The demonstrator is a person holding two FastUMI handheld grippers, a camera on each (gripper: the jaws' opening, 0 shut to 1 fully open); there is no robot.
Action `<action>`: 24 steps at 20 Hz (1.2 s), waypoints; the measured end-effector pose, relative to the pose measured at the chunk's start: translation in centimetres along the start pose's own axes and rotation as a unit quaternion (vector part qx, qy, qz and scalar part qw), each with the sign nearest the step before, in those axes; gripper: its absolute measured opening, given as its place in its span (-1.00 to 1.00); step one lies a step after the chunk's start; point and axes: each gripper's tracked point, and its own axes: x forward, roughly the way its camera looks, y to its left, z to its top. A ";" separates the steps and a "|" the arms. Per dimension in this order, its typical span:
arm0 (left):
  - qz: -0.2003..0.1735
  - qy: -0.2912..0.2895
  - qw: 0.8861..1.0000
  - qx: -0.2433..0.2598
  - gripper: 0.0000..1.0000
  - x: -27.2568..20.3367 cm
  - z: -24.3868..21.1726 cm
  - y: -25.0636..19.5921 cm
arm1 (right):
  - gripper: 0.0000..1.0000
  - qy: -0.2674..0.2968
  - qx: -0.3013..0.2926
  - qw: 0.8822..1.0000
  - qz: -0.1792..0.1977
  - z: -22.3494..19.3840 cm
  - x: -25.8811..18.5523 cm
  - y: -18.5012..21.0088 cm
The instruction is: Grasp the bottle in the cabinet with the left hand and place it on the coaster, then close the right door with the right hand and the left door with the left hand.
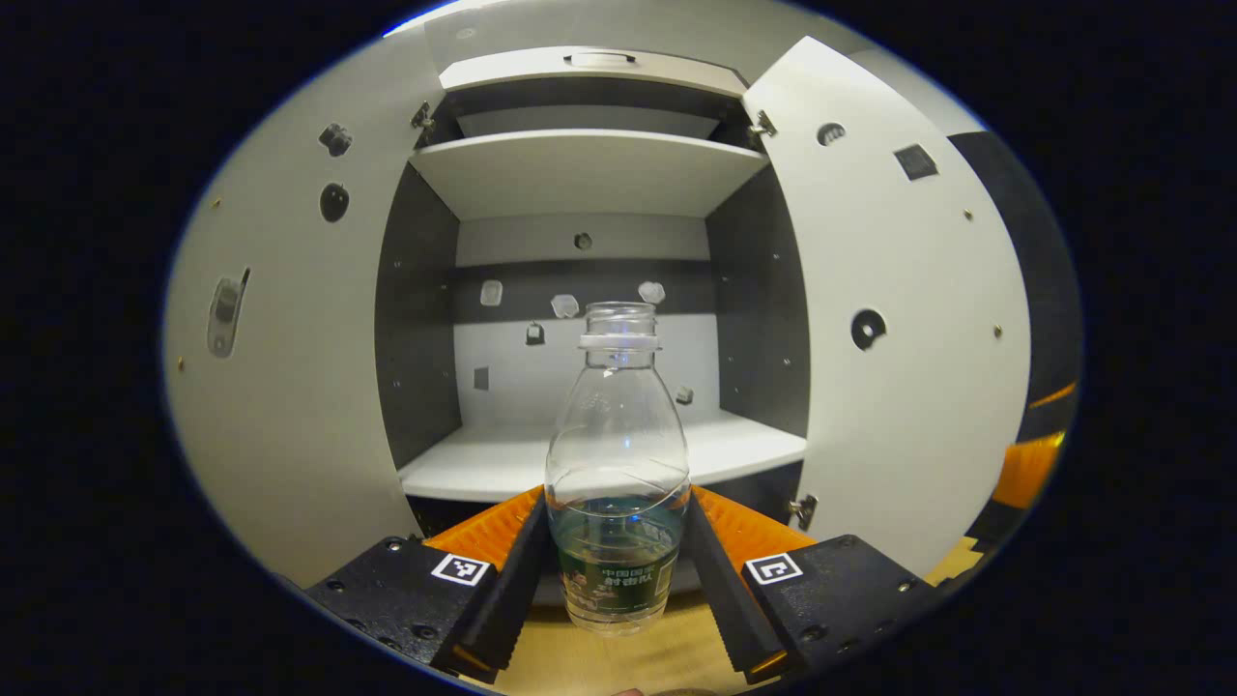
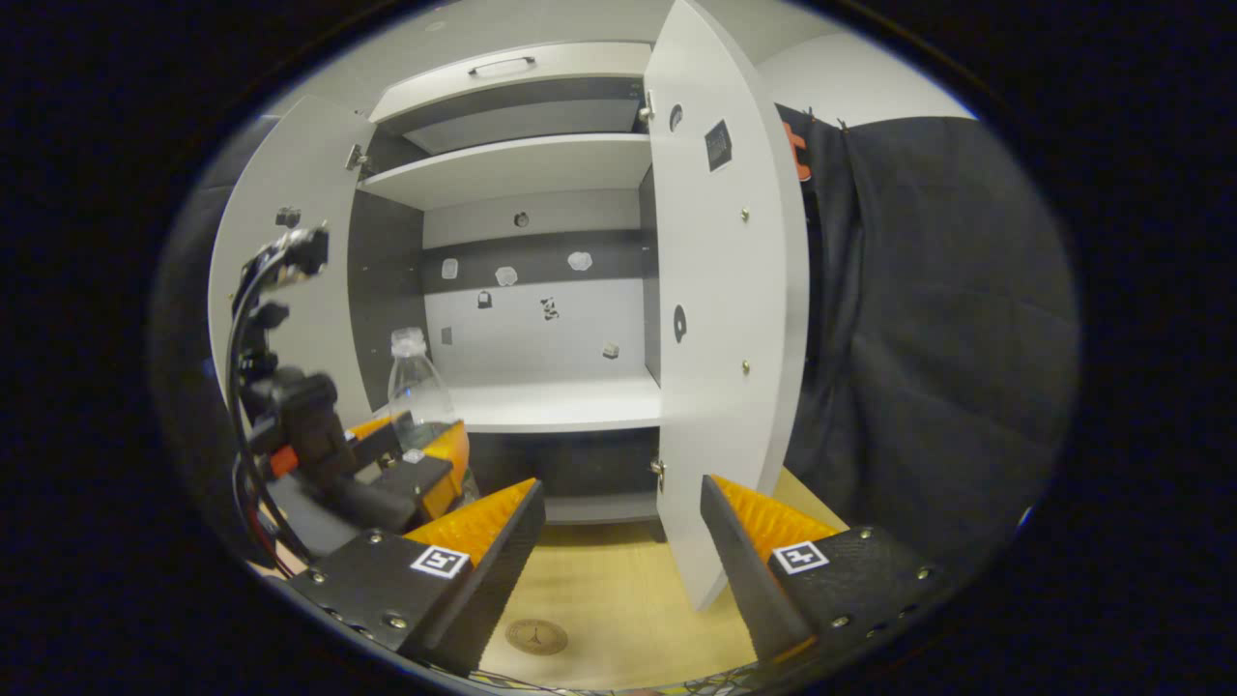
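Bottle [image 1: 618, 464] stands upright between the two orange fingers of the left gripper [image 1: 618, 551], both pads pressed against its lower body, held out in front of the open cabinet [image 1: 599, 454] above the wooden table [image 2: 618, 590]. The right gripper [image 2: 623, 541] hangs spread and empty beside the right door [image 2: 725, 319]; the coaster [image 2: 536, 635] lies below it.

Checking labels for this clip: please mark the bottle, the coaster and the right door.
bottle [image 1: 617, 454], left gripper view, clear body above the label.
coaster [image 2: 536, 636], right gripper view, its round face.
right door [image 2: 720, 290], right gripper view, inner panel.
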 end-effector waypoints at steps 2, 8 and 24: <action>-0.012 0.020 1.000 0.002 0.63 -1.4 -3.6 -1.3 | 0.97 0.013 0.004 1.000 -0.005 -1.1 -0.7 -0.6; -0.031 0.093 0.995 -0.021 0.64 -4.5 -14.7 -4.1 | 0.97 0.055 0.018 0.998 -0.018 -4.1 -2.4 -2.1; -0.036 0.156 0.987 -0.023 0.64 -6.1 -23.7 -5.8 | 0.98 0.108 0.019 0.994 -0.016 -7.6 -3.0 -2.9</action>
